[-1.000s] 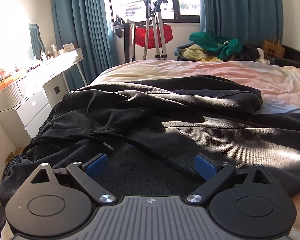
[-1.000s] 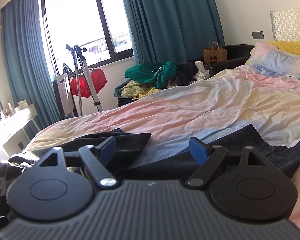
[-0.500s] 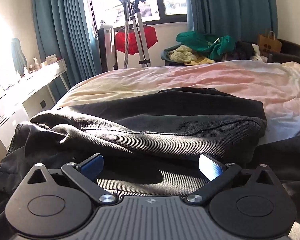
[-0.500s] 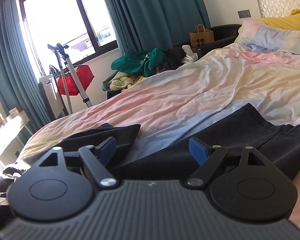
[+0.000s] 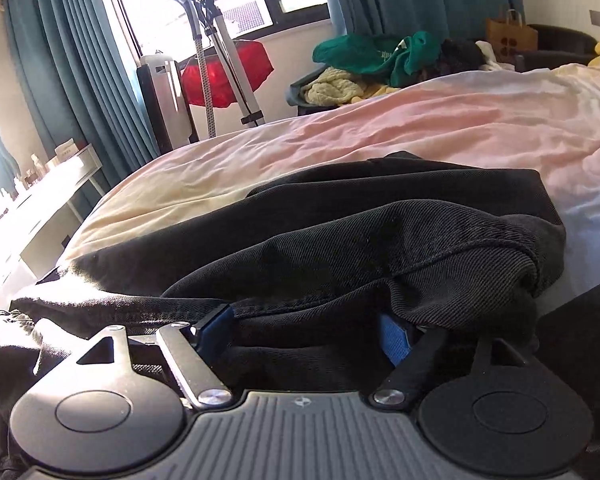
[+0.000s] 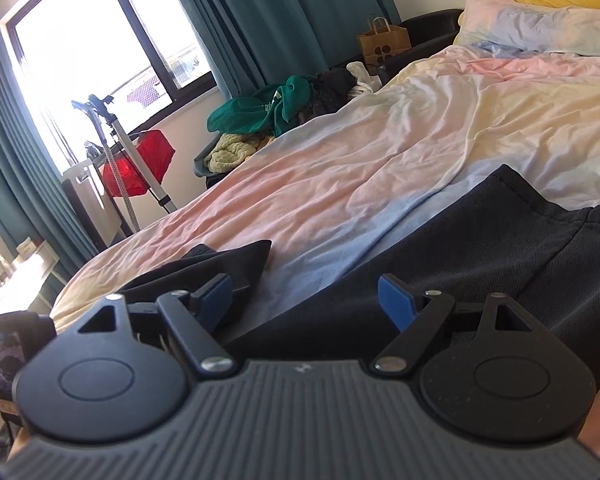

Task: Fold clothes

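A black garment (image 5: 380, 240) lies bunched on the pastel bed sheet (image 5: 420, 132). My left gripper (image 5: 306, 330) is open and pushed into the garment's hem, which drapes over both blue pads; the right pad (image 5: 394, 334) is partly hidden by cloth. In the right wrist view the garment (image 6: 480, 248) spreads flat under my right gripper (image 6: 306, 300), which is open and empty, low over the fabric. A folded corner of the garment (image 6: 220, 260) lies to its left.
A pile of green and yellow clothes (image 5: 372, 64) sits beyond the bed. A clothes steamer with a red item (image 5: 224, 72) stands by the window. A white dresser (image 5: 32, 216) is at the left. Pillows (image 6: 548, 28) lie at the bed's head.
My left gripper moved forward and lower into the bunched garment, so the hem now drapes over its pads. My right gripper tilted and moved a little forward over the flat fabric.
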`<control>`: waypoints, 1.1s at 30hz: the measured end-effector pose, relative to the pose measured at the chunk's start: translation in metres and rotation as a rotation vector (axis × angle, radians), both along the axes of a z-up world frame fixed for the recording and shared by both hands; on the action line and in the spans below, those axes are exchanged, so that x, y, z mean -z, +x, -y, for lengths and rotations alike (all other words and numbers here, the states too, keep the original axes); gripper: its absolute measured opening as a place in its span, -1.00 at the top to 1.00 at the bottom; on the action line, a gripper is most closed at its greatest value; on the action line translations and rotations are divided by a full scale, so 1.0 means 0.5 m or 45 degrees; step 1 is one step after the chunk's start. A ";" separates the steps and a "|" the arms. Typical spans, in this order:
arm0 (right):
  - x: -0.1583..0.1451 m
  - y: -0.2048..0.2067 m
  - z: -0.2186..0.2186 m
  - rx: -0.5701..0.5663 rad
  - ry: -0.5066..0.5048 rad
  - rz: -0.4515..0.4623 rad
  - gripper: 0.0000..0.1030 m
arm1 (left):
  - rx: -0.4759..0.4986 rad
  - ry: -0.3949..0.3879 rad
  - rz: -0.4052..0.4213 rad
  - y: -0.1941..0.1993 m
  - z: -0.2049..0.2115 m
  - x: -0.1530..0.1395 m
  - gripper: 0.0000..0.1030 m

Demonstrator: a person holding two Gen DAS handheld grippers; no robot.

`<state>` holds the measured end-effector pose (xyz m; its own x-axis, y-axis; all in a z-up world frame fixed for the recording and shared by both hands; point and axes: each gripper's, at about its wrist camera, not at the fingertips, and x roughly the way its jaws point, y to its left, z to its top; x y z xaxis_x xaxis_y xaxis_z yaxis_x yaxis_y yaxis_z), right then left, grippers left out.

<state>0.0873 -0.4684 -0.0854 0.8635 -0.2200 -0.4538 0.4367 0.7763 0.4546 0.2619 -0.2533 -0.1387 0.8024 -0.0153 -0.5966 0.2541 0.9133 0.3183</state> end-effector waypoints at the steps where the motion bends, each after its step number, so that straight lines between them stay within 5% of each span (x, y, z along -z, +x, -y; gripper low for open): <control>1: 0.001 0.001 0.001 0.003 0.004 0.001 -0.60 | -0.005 -0.008 -0.001 0.001 0.000 0.002 -0.51; 10: 0.005 0.007 0.005 0.010 0.030 -0.008 -0.60 | -0.006 -0.019 0.010 -0.015 -0.005 -0.006 -0.47; 25: 0.018 -0.015 0.059 0.113 0.193 0.003 -0.60 | 0.120 0.215 0.151 -0.083 0.148 -0.107 -0.67; 33: 0.040 -0.041 0.113 0.263 0.351 0.025 -0.60 | 0.314 0.108 0.117 -0.100 0.221 -0.106 -0.85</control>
